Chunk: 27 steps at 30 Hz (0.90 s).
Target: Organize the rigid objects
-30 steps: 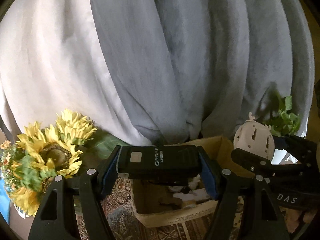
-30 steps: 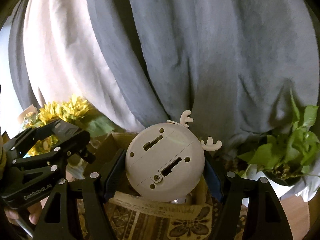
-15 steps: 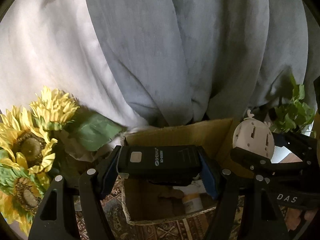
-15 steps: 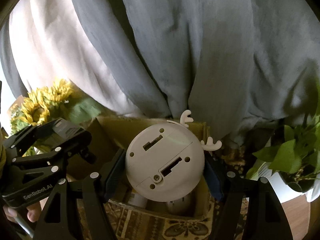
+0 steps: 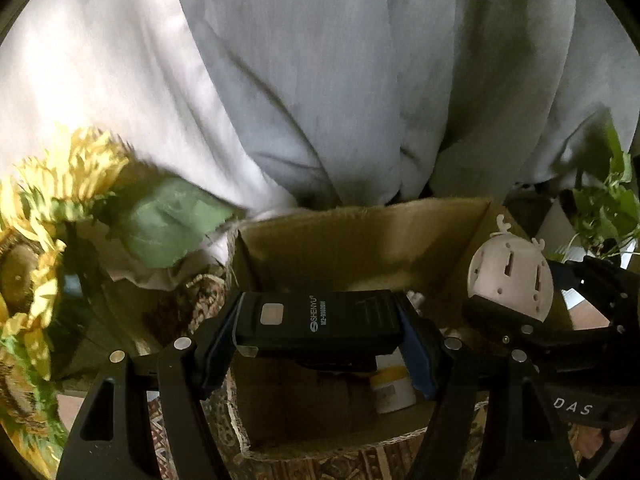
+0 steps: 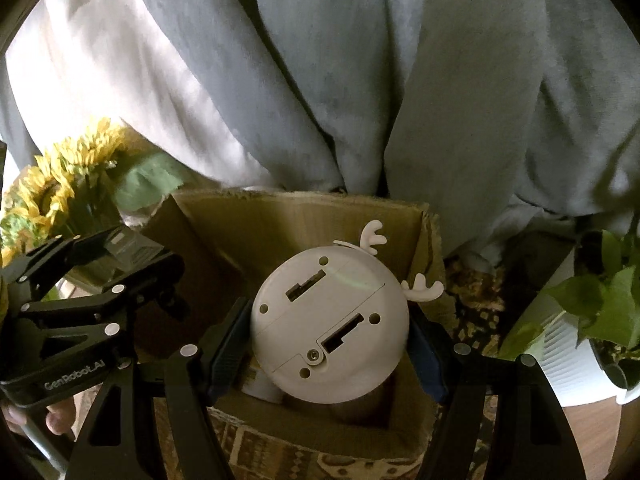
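the left gripper clamps a black device crosswise between its pads, and the right gripper grips a round white antlered gadget by its sides. both hang above the open cardboard box directly ahead and below, the right one close on the left one's right. likely risks: the two grippers knocking together over the narrow opening, the gadget's antlers catching the rim, or either piece landing on the bottle inside.
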### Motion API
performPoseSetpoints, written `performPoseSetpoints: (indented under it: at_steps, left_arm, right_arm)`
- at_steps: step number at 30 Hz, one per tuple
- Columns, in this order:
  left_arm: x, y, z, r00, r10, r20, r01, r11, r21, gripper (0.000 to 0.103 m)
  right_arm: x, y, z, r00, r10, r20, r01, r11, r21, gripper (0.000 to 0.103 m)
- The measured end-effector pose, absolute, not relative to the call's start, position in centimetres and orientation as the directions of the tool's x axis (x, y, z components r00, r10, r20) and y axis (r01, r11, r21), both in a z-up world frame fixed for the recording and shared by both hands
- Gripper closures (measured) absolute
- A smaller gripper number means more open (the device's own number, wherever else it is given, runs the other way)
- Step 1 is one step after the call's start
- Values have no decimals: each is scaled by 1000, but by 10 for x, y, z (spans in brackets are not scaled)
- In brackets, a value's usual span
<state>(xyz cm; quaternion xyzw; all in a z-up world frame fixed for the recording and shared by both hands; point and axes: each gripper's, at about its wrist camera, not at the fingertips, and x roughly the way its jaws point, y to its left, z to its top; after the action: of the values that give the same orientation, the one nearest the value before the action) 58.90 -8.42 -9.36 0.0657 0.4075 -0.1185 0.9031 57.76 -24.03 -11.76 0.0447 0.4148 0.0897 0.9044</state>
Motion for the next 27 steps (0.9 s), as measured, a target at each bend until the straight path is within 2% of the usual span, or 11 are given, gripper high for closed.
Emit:
performPoseSetpoints:
  at_steps: [6,13,15,17,22,27]
  left_arm:
    - [595,-84,-104,595,-153,-789,262,965,9,31]
    - [589,-84,-99,607,-132,-784,241,970,24,28]
    - [581,-83,-94,620,-121,-775,230,973,32,25]
    - [572,-83,-87,644,-105,-758,214,976,46,13]
    - [538,-81,-66,700,-84,-709,190,979,72,9]
    - [491,-70,-46,767,-43,-640,146,983,109,1]
  right_arm:
    - [581,-236,-125,623,183,-760,-139,983,123,30]
    - [580,-234,-124,610,175,-773,-148,983,106,27]
    - [577,-235,-120,617,168,-769,-142,985,101,26]
    - [569,-236,-114,638,138,-758,-122,990,77,26]
    - [544,-244,-100,674,97,-732,-60,995,77,26]
    - [505,-250,-81,713,66,-698,-13,997,81,21]
